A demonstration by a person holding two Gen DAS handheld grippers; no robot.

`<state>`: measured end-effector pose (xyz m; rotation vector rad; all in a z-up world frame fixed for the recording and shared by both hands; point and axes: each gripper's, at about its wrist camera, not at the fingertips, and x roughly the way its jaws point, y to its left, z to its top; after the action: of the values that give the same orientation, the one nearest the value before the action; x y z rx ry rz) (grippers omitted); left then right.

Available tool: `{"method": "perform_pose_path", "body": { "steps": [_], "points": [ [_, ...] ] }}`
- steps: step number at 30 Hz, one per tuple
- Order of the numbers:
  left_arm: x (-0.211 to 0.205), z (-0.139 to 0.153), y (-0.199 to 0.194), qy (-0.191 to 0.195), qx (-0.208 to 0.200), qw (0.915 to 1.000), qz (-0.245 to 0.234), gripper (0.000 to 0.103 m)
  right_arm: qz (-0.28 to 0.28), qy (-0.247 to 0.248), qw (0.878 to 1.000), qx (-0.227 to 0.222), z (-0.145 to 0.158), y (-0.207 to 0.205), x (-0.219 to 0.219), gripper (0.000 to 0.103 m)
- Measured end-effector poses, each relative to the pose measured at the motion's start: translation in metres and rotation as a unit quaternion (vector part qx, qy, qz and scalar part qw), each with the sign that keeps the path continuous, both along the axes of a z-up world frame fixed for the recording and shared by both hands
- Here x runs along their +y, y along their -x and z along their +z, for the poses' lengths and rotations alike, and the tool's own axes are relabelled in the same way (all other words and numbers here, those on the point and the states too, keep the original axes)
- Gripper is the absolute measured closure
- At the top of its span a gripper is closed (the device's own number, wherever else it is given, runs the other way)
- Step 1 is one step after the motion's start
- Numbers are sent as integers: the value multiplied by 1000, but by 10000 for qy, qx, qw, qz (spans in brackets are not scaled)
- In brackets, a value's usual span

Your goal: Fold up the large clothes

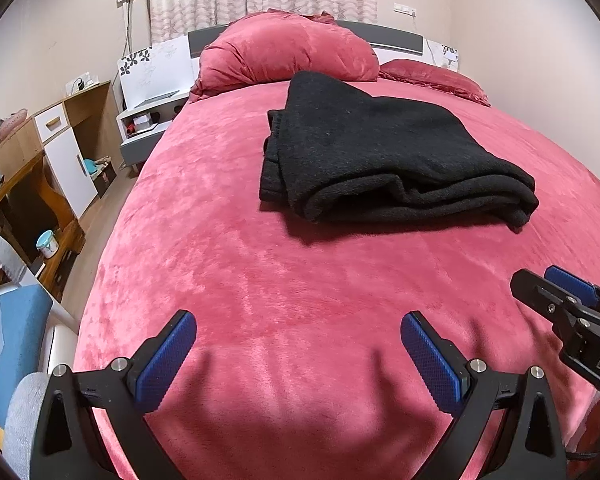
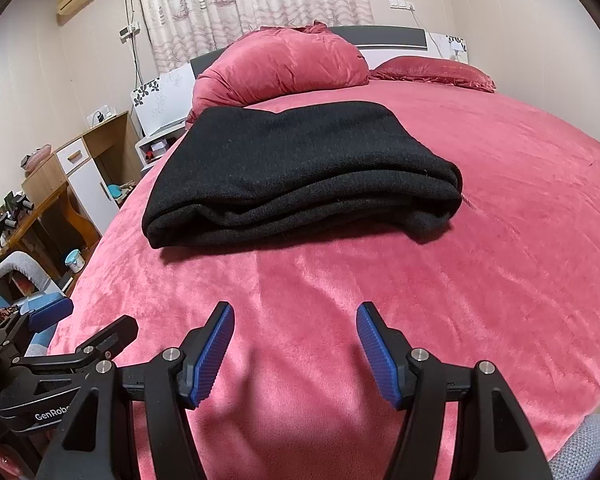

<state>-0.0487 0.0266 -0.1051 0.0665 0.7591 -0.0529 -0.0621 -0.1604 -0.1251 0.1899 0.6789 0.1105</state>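
Note:
A black knitted garment (image 1: 384,152) lies folded into a thick rectangle on the pink bed (image 1: 284,280); it also shows in the right wrist view (image 2: 300,172). My left gripper (image 1: 298,328) is open and empty, low over the bedspread well short of the garment. My right gripper (image 2: 295,318) is open and empty, also short of the garment's near folded edge. The right gripper shows at the right edge of the left wrist view (image 1: 560,292). The left gripper shows at the lower left of the right wrist view (image 2: 88,320).
Pink pillows (image 1: 288,50) and a headboard (image 1: 392,36) are at the far end. A bedside table (image 1: 148,120), a wooden cabinet (image 1: 68,136) and a desk (image 1: 24,208) stand along the left wall. A grey chair (image 1: 4,256) is near the bed's left front corner.

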Motion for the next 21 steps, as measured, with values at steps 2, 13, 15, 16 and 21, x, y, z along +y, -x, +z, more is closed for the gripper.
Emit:
{"method": "perform_pose_path", "body": {
  "steps": [2, 13, 15, 16, 21],
  "points": [
    [1, 0, -1, 29, 19, 10000, 42, 0, -2, -4, 10000, 6, 0, 0, 0, 38],
    [-5, 2, 3, -66, -28, 9999, -79, 0, -22, -56, 10000, 37, -1, -1, 0, 39],
    [-6, 2, 3, -31, -9, 9999, -131, 0, -30, -56, 10000, 43, -2, -2, 0, 38],
    [-6, 2, 3, -28, 15, 9999, -158, 0, -28, -67, 10000, 44, -2, -2, 0, 38],
    [-5, -2, 1, 30, 145, 9998, -134, 0, -36, -83, 9999, 54, -2, -2, -1, 39]
  ]
}}
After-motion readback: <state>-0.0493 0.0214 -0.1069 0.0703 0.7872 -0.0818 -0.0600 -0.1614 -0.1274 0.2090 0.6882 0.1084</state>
